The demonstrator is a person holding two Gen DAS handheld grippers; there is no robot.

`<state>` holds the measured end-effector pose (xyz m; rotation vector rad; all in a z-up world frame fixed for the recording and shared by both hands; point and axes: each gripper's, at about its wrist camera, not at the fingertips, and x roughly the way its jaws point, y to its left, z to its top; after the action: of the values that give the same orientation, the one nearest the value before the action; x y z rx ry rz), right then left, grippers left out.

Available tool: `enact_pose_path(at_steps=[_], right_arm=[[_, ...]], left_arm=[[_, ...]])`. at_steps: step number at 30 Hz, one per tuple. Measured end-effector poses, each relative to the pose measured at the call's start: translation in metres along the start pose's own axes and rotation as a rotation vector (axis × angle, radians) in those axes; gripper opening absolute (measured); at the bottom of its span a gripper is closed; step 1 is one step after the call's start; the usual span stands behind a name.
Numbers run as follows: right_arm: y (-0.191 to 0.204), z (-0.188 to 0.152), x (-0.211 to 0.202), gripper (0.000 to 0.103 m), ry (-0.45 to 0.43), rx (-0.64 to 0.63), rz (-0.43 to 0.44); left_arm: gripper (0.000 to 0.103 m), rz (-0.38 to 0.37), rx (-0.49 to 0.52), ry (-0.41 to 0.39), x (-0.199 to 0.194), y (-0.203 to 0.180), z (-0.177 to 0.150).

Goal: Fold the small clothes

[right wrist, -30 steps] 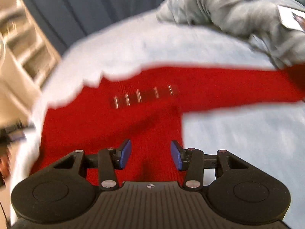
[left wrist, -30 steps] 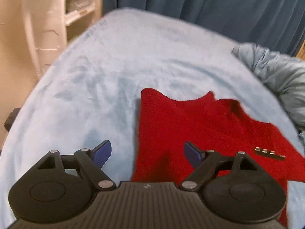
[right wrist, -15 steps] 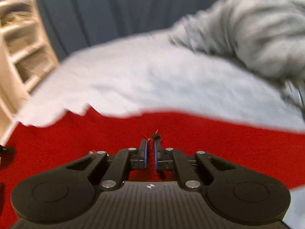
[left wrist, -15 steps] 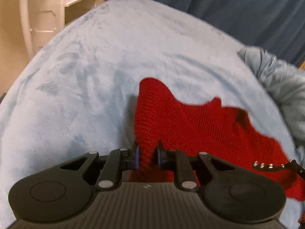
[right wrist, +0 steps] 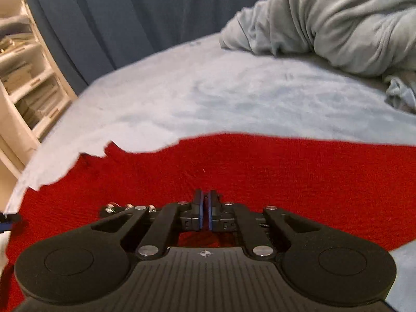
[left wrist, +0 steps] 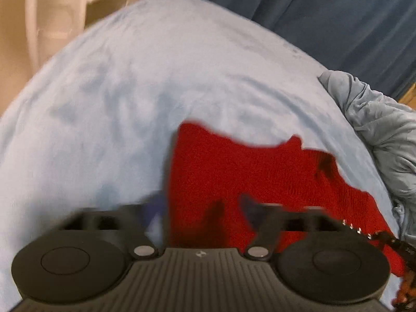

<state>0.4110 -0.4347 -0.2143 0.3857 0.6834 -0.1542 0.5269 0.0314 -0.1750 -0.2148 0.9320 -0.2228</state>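
The left gripper is opening its fingers over the left edge of the red knit garment on the bed, pinching nothing, while the right gripper, fingers pressed together, seems to pinch the knit for folding

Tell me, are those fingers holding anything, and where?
Left fingers, opening astride the red garment, grip nothing. Right fingers are shut over it; whether they pinch it cannot be told.
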Motion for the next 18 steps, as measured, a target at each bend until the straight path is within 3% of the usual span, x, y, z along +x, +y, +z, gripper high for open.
enact_pose_path(at_steps=[2,4,5,6,7,8,9,10,12,15,18], right_arm=[[0.006,0.0,-0.006,0.003,-0.001,0.011,0.004],[0.008,-0.001,-0.001,0.008,0.025,0.016,-0.035],[0.007,-0.005,0.002,0.02,0.045,0.029,-0.057],[0.005,-0.007,0.006,0.031,0.066,0.044,-0.067],[0.003,-0.01,0.011,0.049,0.093,0.062,-0.074],[0.001,-0.014,0.015,0.049,0.115,0.08,-0.082],[0.001,-0.019,0.015,0.044,0.105,0.084,-0.085],[0.004,-0.022,0.013,0.01,0.082,0.059,-0.089],[0.013,-0.021,0.006,0.008,0.028,-0.004,-0.081],[0.023,-0.006,-0.017,0.007,-0.083,0.007,0.035],[0.032,0.004,-0.023,0.007,-0.137,-0.006,0.075]], left_arm=[[0.101,0.05,0.058,-0.025,0.006,-0.017,0.008],[0.103,0.114,0.115,0.035,0.027,-0.034,0.018],[0.102,0.165,0.147,0.071,0.04,-0.04,0.018],[0.081,0.227,0.188,0.108,0.054,-0.046,0.018],[0.052,0.22,0.216,0.13,0.063,-0.048,0.017],[0.046,0.182,0.205,0.121,0.062,-0.048,0.017],[0.018,0.185,0.192,0.081,0.054,-0.047,0.016],[0.017,0.163,0.184,0.058,0.046,-0.046,0.018],[0.017,0.12,0.137,0.004,0.028,-0.035,0.02],[0.017,0.1,0.09,-0.041,0.015,-0.016,0.022],[0.017,0.091,0.044,-0.018,0.029,0.001,0.024]])
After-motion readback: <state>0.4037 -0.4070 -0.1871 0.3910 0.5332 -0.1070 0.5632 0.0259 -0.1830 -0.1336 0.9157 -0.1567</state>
